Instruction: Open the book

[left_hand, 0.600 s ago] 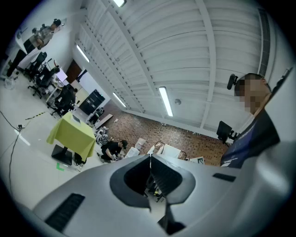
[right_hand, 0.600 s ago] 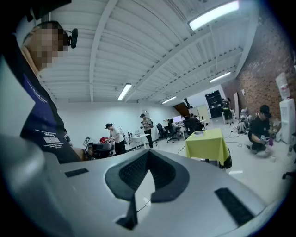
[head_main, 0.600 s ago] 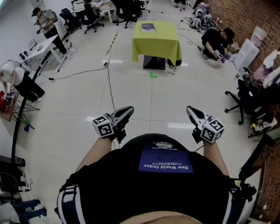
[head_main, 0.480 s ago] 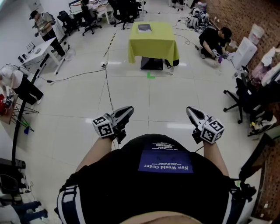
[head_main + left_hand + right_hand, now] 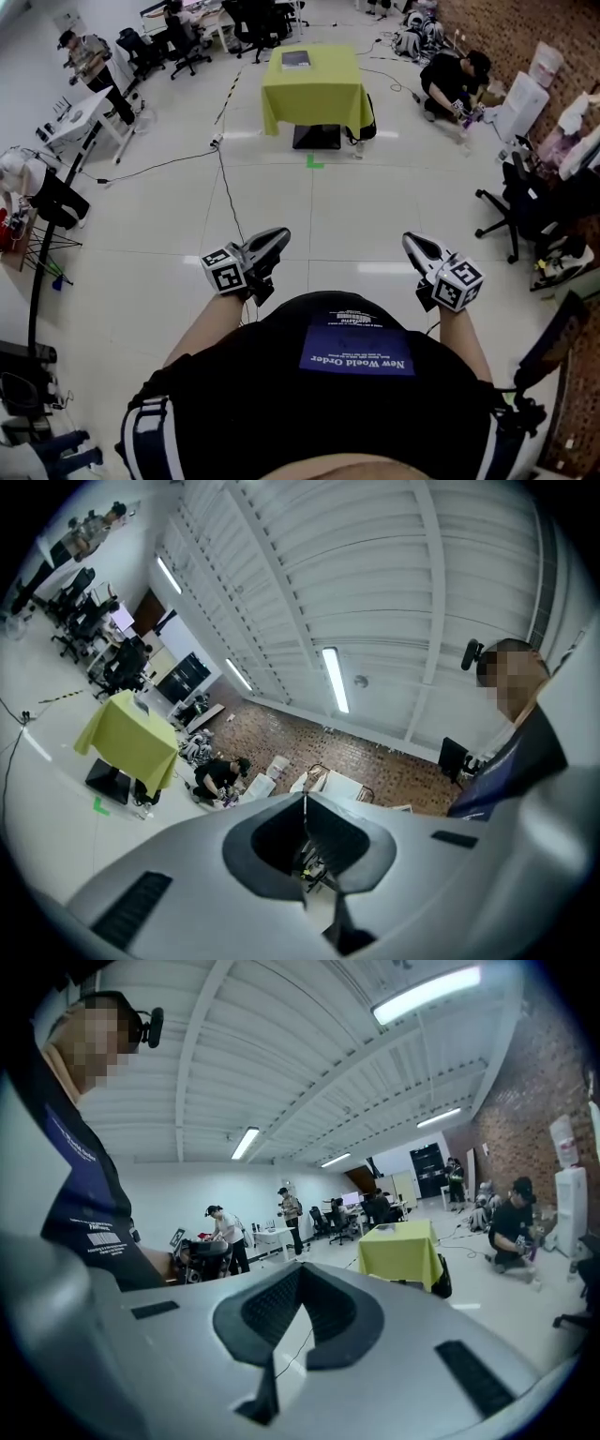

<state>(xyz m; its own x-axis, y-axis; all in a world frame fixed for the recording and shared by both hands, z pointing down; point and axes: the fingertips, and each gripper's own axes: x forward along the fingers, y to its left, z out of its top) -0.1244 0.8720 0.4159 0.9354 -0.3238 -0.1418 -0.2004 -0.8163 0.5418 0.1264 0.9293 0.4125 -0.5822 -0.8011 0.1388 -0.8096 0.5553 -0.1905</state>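
The book (image 5: pixel 295 59) is a dark, closed volume lying on a table with a yellow-green cloth (image 5: pixel 317 94), far across the floor. Both grippers are held close to the person's body, well short of the table. My left gripper (image 5: pixel 277 235) points forward with its jaws together and nothing between them. My right gripper (image 5: pixel 411 241) is likewise shut and empty. The table (image 5: pixel 127 741) shows small at the left of the left gripper view. In the right gripper view the table (image 5: pixel 405 1251) stands right of the jaw tips.
A black box (image 5: pixel 316 137) sits under the table and a green tape mark (image 5: pixel 314 161) is on the floor. A cable (image 5: pixel 230 192) runs across the tiles. A person crouches by the brick wall (image 5: pixel 450 80). An office chair (image 5: pixel 511 211) stands right, white desks (image 5: pixel 80 112) left.
The table and floor have slid slightly left and up in the head view. Both grippers stay shut in front of the body.
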